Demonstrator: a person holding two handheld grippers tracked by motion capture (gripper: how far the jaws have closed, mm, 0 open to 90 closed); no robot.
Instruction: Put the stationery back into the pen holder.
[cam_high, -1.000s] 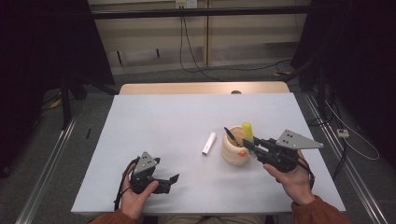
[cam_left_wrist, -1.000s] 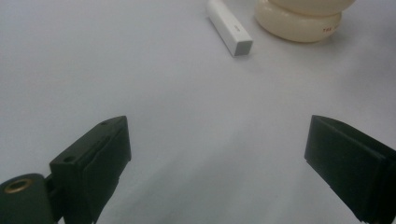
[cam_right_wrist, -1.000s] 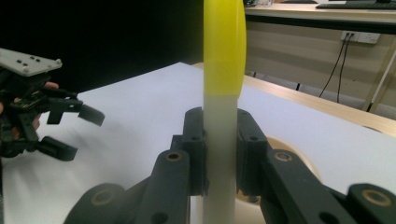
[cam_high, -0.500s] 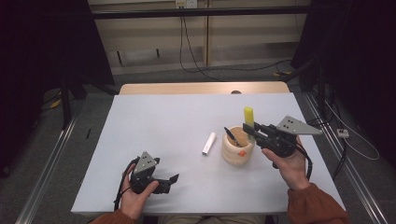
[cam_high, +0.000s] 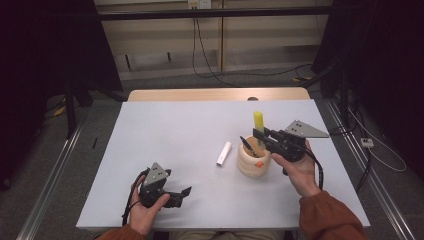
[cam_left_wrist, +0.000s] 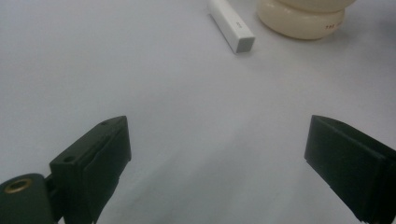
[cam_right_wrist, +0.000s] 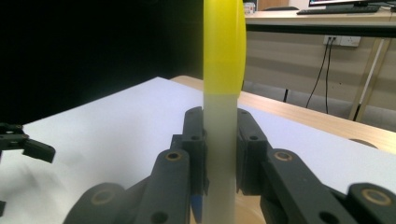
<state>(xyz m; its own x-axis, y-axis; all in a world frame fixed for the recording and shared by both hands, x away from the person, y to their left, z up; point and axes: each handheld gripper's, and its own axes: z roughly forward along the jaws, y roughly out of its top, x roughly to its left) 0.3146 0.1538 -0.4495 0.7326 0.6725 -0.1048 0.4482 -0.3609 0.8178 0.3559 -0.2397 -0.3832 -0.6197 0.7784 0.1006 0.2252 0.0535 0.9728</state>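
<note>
My right gripper (cam_high: 259, 136) is shut on a pale marker with a yellow cap (cam_high: 258, 121), held upright just over the cream round holder (cam_high: 251, 165). In the right gripper view the jaws of that gripper (cam_right_wrist: 222, 154) clamp the marker's pale body (cam_right_wrist: 220, 140) below the yellow cap (cam_right_wrist: 223, 46). A black pen (cam_high: 245, 143) leans in the holder. A white square stick (cam_high: 223, 153) lies on the table left of the holder. My left gripper (cam_high: 182, 196) rests near the front edge, open and with nothing in it. Between the wide jaws of the left gripper (cam_left_wrist: 217, 154) lies bare table, with the stick (cam_left_wrist: 232, 25) and the holder's base (cam_left_wrist: 301, 18) beyond.
The white table (cam_high: 175, 135) has a wooden strip (cam_high: 215, 94) along its far edge. Cables run over the floor behind and to the right. The other hand's gripper (cam_right_wrist: 23, 144) sits far off at the left of the right gripper view.
My right gripper has carried the yellow-capped marker away from the person and slightly left, to above the holder. The left gripper has stayed put.
</note>
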